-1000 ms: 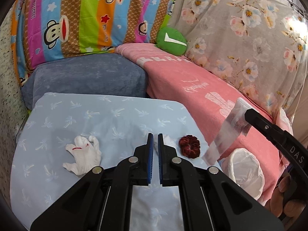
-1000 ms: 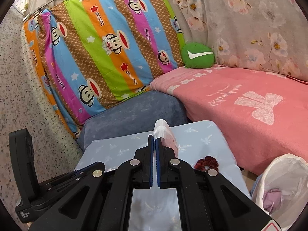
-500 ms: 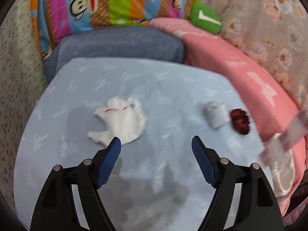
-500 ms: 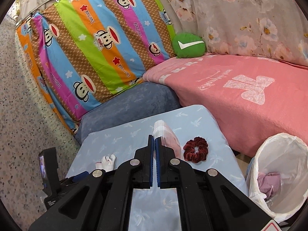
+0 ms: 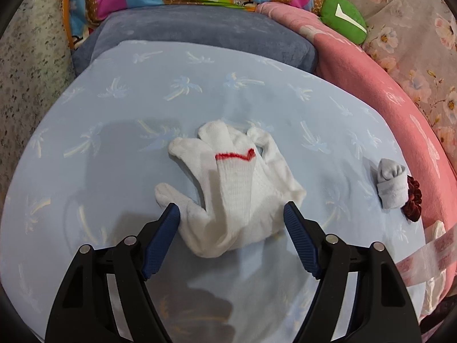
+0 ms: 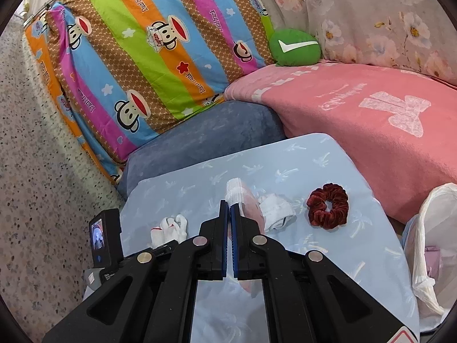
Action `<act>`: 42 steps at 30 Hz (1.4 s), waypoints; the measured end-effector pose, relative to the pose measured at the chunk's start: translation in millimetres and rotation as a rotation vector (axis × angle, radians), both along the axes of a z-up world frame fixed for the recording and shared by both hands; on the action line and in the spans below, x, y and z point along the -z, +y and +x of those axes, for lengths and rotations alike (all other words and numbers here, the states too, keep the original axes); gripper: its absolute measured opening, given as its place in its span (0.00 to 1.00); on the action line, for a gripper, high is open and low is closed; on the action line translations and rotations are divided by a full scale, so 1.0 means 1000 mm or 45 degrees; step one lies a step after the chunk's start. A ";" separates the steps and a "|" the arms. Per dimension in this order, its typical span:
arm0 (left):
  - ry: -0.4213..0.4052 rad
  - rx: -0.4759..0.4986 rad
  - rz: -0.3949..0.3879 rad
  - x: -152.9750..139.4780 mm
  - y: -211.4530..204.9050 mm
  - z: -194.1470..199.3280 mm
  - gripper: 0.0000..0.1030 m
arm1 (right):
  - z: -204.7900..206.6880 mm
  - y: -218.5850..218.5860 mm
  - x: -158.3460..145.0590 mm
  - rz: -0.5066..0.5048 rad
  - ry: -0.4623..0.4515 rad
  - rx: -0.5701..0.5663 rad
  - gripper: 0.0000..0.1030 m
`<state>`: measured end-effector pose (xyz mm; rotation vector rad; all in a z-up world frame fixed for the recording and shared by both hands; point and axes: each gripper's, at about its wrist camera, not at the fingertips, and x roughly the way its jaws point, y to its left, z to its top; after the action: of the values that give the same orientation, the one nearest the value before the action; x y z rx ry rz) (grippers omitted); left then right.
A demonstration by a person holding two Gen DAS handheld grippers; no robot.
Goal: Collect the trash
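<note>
A white glove with a red line [image 5: 237,188] lies on the light blue sheet [image 5: 114,131]. My left gripper [image 5: 232,214] is open, its blue pads on either side of the glove's near end. My right gripper [image 6: 229,208] is shut on a clear plastic wrapper with pink inside [image 6: 242,200], held above the sheet; the wrapper also shows in the left wrist view [image 5: 422,260]. A rolled grey sock [image 5: 391,184] and a dark red scrunchie [image 6: 328,205] lie to the right. The glove also shows in the right wrist view [image 6: 170,227].
A white bin bag [image 6: 434,237] with some pink trash inside stands off the sheet's right edge. A grey-blue cushion [image 5: 200,31], a pink blanket [image 6: 371,108], a green pillow [image 6: 295,47] and a striped monkey quilt [image 6: 148,45] lie behind. The left gripper's camera body [image 6: 104,235] is at left.
My left gripper opened wide and moved down and left until its pads straddle the white glove. My right gripper rose and drew back with the wrapper still in it.
</note>
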<state>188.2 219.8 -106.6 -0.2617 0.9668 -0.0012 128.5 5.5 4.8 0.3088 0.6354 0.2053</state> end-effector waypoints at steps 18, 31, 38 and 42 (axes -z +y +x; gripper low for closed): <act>-0.143 0.207 -0.065 -0.059 -0.062 -0.027 0.15 | -0.014 -0.022 -0.006 0.048 -0.017 0.043 0.02; -0.265 0.433 -0.061 -0.108 -0.153 -0.051 0.15 | -0.051 -0.096 -0.057 0.017 -0.158 0.170 0.02; -0.319 0.570 -0.047 -0.127 -0.203 -0.067 0.16 | -0.072 -0.146 -0.075 0.003 -0.197 0.257 0.02; -0.335 0.657 -0.048 -0.135 -0.232 -0.075 0.16 | -0.081 -0.177 -0.081 -0.010 -0.203 0.293 0.02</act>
<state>112.8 -12.5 28.1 -0.0389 0.7499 -0.5146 48.0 -171.1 85.9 0.3520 0.4389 0.0061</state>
